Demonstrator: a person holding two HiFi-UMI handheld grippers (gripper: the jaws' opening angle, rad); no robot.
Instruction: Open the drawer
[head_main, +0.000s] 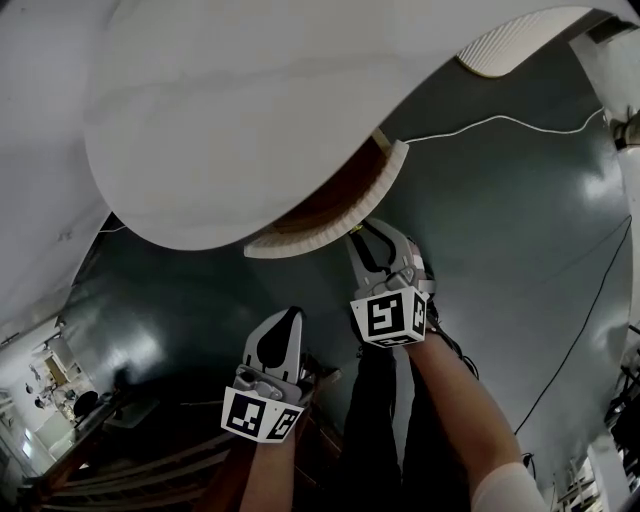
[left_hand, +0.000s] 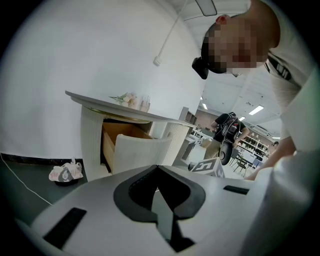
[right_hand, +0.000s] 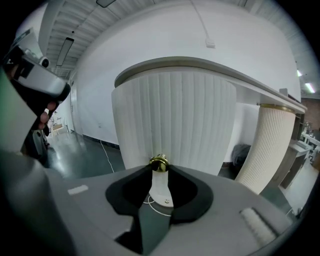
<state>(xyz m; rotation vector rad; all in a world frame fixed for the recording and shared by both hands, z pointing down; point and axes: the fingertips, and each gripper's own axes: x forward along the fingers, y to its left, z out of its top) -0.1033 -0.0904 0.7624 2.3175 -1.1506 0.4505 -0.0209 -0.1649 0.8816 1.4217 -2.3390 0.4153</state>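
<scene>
Under the white round table top (head_main: 250, 120), the drawer (head_main: 300, 240) with its ribbed white front stands pulled out, and its brown inside shows. My right gripper (head_main: 362, 238) reaches to that front. In the right gripper view its black pads close from both sides on the gold drawer knob (right_hand: 159, 162), with the right gripper (right_hand: 159, 171) right behind it. My left gripper (head_main: 288, 316) hangs lower and to the left, apart from the drawer, tips together and empty. In the left gripper view the left gripper (left_hand: 157, 170) points toward the open drawer (left_hand: 135, 150).
A white cable (head_main: 500, 120) lies across the dark floor. A small patterned bag (left_hand: 65, 171) sits by the wall. Flowers and a glass (left_hand: 134, 100) stand on the table top. A ribbed white table leg (right_hand: 270, 150) stands to the right. A person (left_hand: 227, 132) stands far off.
</scene>
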